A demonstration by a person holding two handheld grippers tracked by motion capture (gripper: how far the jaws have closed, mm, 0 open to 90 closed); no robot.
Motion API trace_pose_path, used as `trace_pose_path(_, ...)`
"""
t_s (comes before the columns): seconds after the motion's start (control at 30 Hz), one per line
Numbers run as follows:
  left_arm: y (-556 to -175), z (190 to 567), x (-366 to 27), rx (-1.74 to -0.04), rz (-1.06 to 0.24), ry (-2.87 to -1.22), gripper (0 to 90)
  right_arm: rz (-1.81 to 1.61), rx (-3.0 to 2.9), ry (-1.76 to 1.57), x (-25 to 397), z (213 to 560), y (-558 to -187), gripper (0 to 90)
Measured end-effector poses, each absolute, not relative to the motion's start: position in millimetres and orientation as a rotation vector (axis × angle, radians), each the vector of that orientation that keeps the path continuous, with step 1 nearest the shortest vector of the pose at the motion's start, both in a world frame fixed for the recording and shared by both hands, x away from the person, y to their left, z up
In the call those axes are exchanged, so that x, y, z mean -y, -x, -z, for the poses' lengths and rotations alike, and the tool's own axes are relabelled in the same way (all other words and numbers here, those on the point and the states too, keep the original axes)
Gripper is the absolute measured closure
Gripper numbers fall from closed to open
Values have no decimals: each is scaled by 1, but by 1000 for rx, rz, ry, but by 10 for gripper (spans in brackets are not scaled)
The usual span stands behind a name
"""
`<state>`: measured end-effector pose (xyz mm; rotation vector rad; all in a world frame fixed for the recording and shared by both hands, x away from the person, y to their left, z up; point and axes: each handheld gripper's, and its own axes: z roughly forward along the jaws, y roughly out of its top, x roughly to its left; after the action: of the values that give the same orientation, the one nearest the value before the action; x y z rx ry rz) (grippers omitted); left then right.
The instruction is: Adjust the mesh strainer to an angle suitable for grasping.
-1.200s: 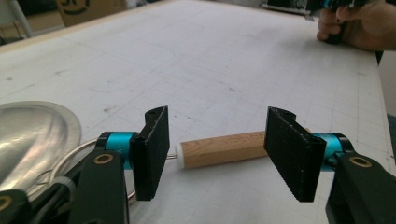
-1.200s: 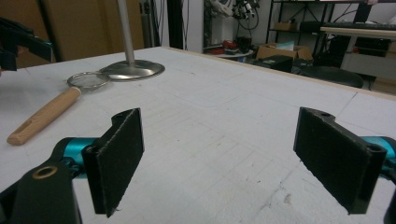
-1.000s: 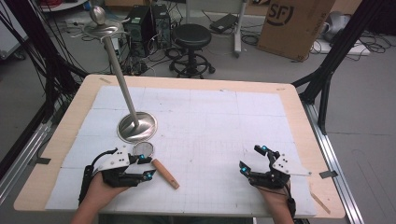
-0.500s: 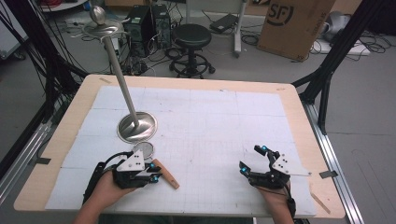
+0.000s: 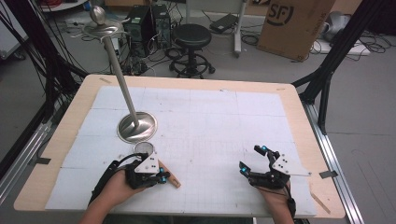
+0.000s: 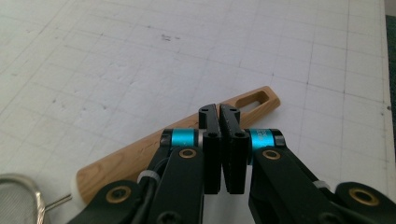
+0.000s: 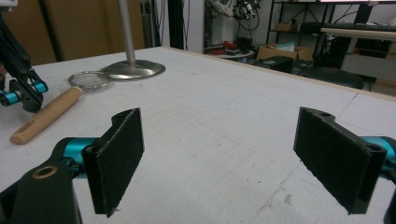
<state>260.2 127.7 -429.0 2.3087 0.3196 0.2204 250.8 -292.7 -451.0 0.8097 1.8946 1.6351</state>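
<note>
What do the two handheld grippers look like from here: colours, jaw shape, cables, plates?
Both are black linkage frames with brass-coloured pivot rivets and cyan cylinders behind flat, rectangular black jaws. The left gripper and right gripper each carry a pale grey three-cornered plate on top. A black cable loops back from the left one over the hand. A dark strap sits at the right wrist. No sleeves are visible.

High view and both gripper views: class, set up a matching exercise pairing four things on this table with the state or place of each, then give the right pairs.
Things:
1. left gripper
2. right gripper
3. strainer
4. stand

States or places:
A. jaws wide apart over bare table
B. upright pole on a round metal base
C. jaws closed together above the wooden handle
D. lying flat beside the round base, wooden handle toward the person

Pairs: 1-C, 2-A, 3-D, 4-B
</note>
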Motion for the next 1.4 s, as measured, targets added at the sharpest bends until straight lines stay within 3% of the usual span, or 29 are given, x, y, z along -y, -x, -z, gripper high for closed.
trace_pose_path(0.53, -279, 422, -92, -351, -263, -2321, 852, -1638, -1896, -811, 293, 451, -251, 152)
trace_pose_path(0.83, -297, 405, -121, -497, -320, -2235, 858, -1636, -1895, -810, 293, 451, -251, 152)
trace_pose_path(1.4, -322, 416, -143, -651, -382, -2299, 858, -1636, -1894, -810, 293, 451, -250, 152)
